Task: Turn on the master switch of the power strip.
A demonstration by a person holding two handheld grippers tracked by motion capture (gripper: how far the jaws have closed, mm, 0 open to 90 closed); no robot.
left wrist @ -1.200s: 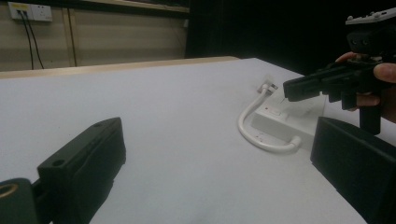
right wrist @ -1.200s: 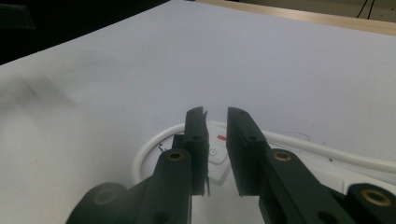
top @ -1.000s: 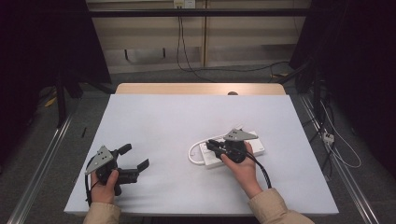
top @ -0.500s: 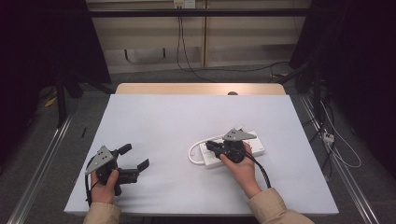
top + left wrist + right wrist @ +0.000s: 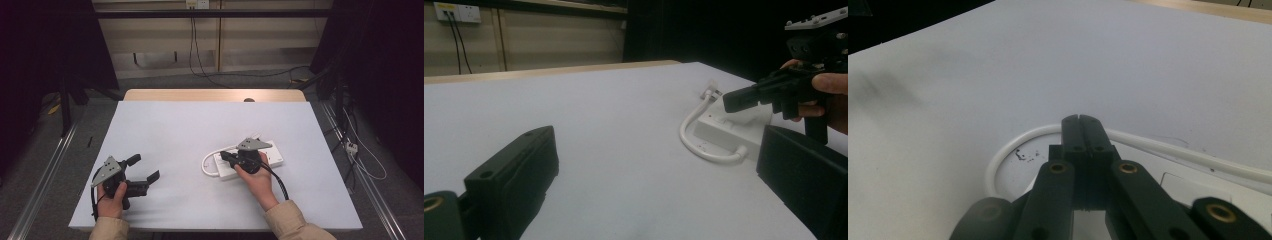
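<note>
A white power strip (image 5: 248, 161) with a looped white cord (image 5: 704, 145) is seen on the tabletop (image 5: 200, 130), right of centre and nearer the front edge. The right gripper (image 5: 223, 156) is held over the strip's left end, its jaws pressed together on nothing (cord just beyond the tips). Near the front left corner, the left gripper (image 5: 142, 168) is held with jaws spread wide
</note>
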